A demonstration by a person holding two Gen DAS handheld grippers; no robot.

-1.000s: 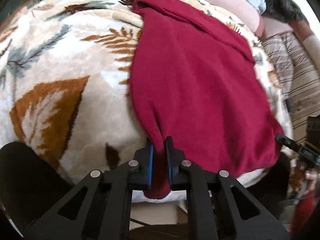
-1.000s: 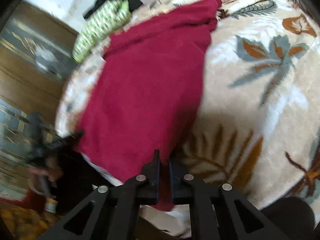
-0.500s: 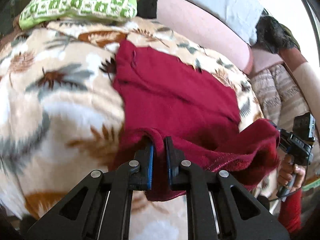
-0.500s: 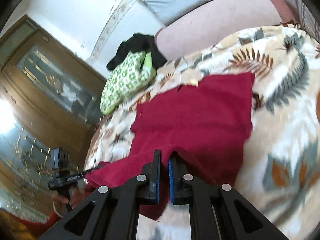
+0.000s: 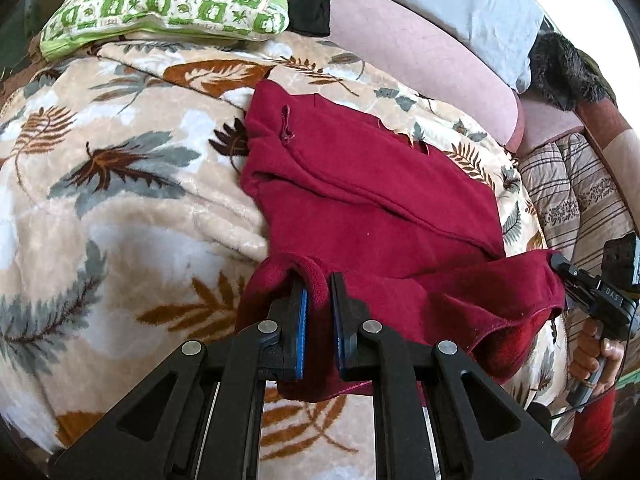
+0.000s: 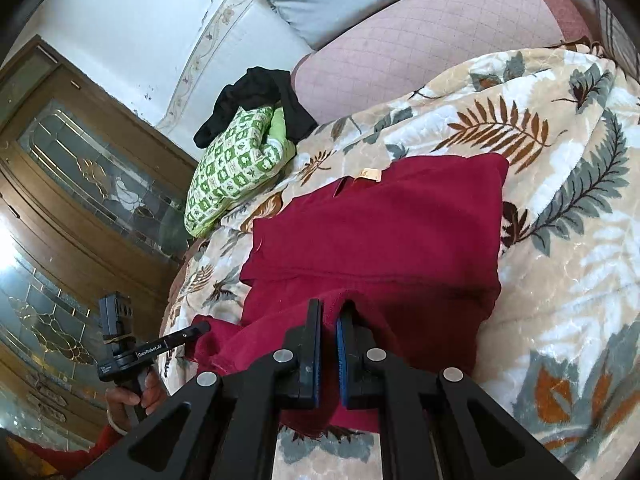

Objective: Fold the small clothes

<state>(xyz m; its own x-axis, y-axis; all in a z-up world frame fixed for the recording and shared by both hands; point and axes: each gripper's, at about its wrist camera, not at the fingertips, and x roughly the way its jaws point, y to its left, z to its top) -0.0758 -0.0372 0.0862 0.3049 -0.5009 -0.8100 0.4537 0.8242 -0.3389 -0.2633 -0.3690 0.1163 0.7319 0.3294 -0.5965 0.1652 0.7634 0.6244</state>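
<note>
On the leaf-print blanket [image 5: 120, 216] I've got the red garment [image 5: 360, 184] half lifted. L gripper [image 5: 319, 312] & R gripper [image 6: 329, 332] both clamp its near hem.

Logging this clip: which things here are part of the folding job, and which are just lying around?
In use: dark red fleece garment; left tool; right tool, both clamped on its hem.

Lying about: green checked pillow; black cloth; leaf-print beige blanket.

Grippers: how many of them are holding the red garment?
2. The left gripper pinches one corner of the near edge of the red garment; the right gripper pinches the other.
</note>
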